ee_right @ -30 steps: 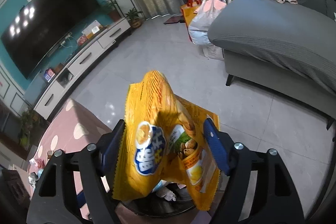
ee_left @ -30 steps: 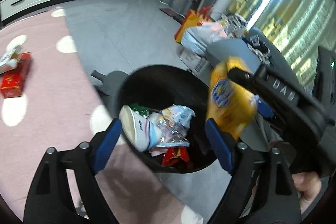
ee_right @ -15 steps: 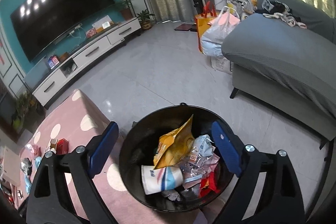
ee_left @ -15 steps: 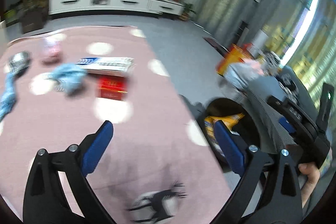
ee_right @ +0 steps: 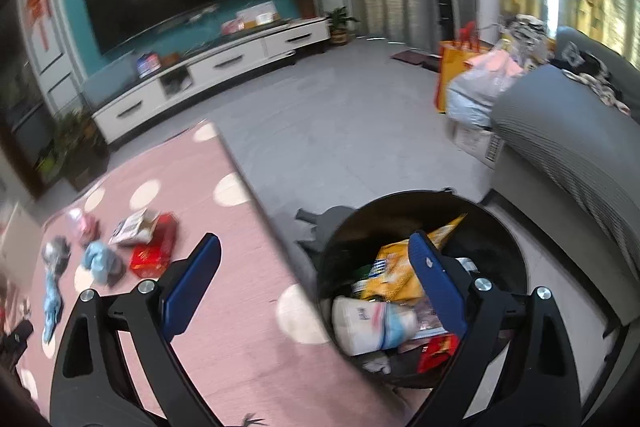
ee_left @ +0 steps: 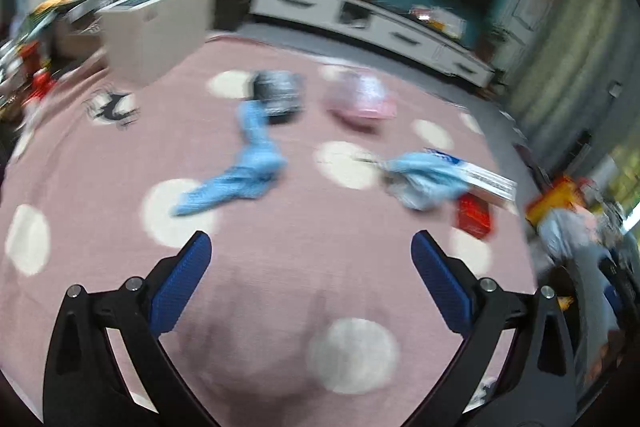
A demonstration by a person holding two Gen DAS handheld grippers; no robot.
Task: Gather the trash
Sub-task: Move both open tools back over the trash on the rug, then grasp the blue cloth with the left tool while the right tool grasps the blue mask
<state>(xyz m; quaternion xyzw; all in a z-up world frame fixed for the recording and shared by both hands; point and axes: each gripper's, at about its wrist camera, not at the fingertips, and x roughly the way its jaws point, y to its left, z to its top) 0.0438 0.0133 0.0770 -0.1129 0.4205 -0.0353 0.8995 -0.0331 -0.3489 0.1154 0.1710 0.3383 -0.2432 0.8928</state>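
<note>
Trash lies in two places. Some is already in the black bin [ee_right: 424, 291] at the lower right of the right wrist view: a yellow snack bag [ee_right: 404, 267] on top, a white paper cup [ee_right: 368, 323] on its side below it, and a red wrapper [ee_right: 438, 347] near the bottom edge. The rest is spread on the pink dotted rug [ee_left: 280, 267].

In the left wrist view the picture is smeared, so shapes are soft. A long blue cloth [ee_left: 240, 171] lies in the middle of the frame. A dark grey thing [ee_left: 278, 95] sits just above it, touching its top end, and a pink packet [ee_left: 362, 99] is beside that (it may be a bag, the blur makes it hard to say). At the right, a second blue cloth [ee_left: 420, 177] lies against a white and blue box [ee_left: 478, 175], with a red box [ee_left: 474, 217] just below.

The left gripper [ee_left: 312, 267] has its blue fingers [ee_left: 182, 283] spread wide with only rug between them. Its jaws have just been opening, and nothing is in them.

The right gripper [ee_right: 316, 283] is spread wide too, and it has just been opening. Its right finger [ee_right: 438, 287] is in front of the bin, and its left finger is over the rug. It holds nothing. The same rug trash shows small at the lower left of that view.
</note>
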